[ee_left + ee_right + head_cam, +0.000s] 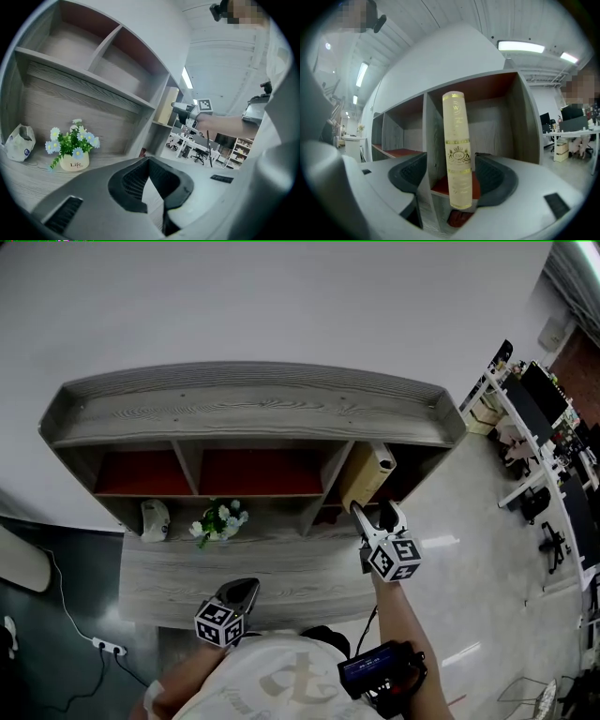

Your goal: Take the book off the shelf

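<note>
Nearest the person, in front of the shelf (253,413), the left hand-held gripper (242,591) sat low with its jaws together and nothing in them. I judged it was parked there to keep out of the way, since a slim book needs only one gripper.

Further on, at the shelf's right-hand end, the right hand-held gripper (377,517) pointed level into the shelf. Its jaws were wide, one on each side of the book (457,150), with a gap showing at both pads, so nothing was gripped yet. That wide setting probably served to let the jaws pass the spine without knocking it.

The book stood at the front of the shelf's rightmost upper compartment, upright but slightly tilted, with its spine facing outward. That was the handiest face to pinch.

The compartment's divider (432,140) ran just beside the book on its left, so the jaw on that side had little room. To the book's right the compartment was open as far as the shelf's side wall (525,126). The book's foot was at the front lip of the red shelf floor, so a straight pull towards the person would meet only open air.

A flower pot (73,150) and a white cap-like thing (18,143) stood on the shelf's lower board, well apart to the left and clear of that path. Past the shelf's right end lay open floor (469,568)
</note>
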